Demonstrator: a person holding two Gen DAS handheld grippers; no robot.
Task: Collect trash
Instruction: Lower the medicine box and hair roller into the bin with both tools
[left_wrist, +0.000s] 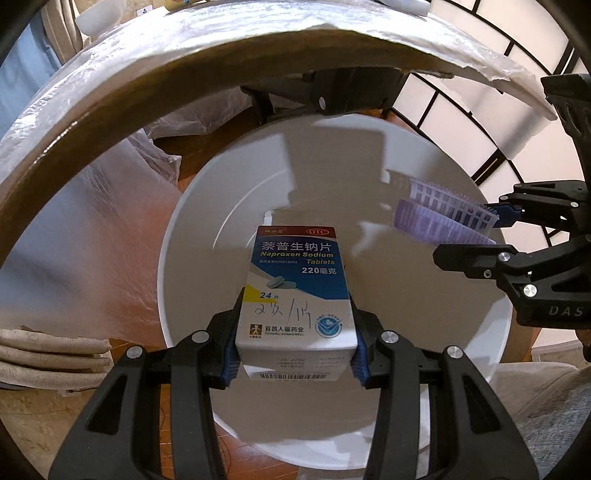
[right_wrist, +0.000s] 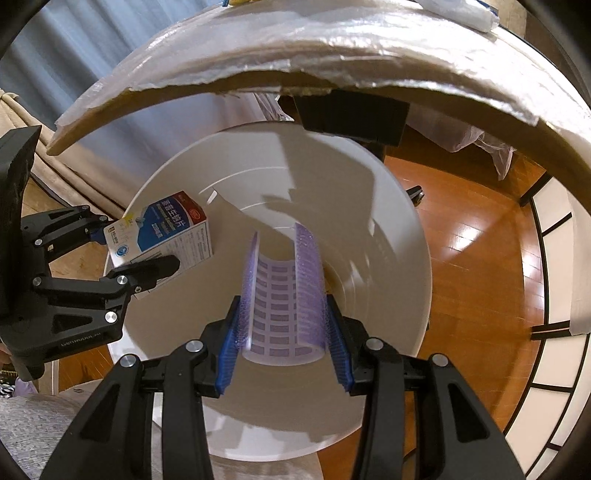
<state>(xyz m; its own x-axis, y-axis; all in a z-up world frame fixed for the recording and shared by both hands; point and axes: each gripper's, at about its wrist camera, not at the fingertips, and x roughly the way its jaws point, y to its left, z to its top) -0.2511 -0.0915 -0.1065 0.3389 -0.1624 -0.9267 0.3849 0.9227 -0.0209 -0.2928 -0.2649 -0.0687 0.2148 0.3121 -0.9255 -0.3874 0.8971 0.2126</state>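
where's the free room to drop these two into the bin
The round white plastic bin looks empty: its bare floor lies below both loads. The rim is crowded: the left tongs hold the blue-and-white cardboard medicine box on one side, the right tongs hold the purple perforated plastic roller beside it. The foil-covered table edge overhangs the far side.

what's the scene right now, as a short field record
left gripper: shut on medicine box
right gripper: shut on purple hair roller
below both: white bin, open, looks empty
beside bin: wooden floor
above: table edge with plastic cover
task status: both items held over bin, not yet dropped
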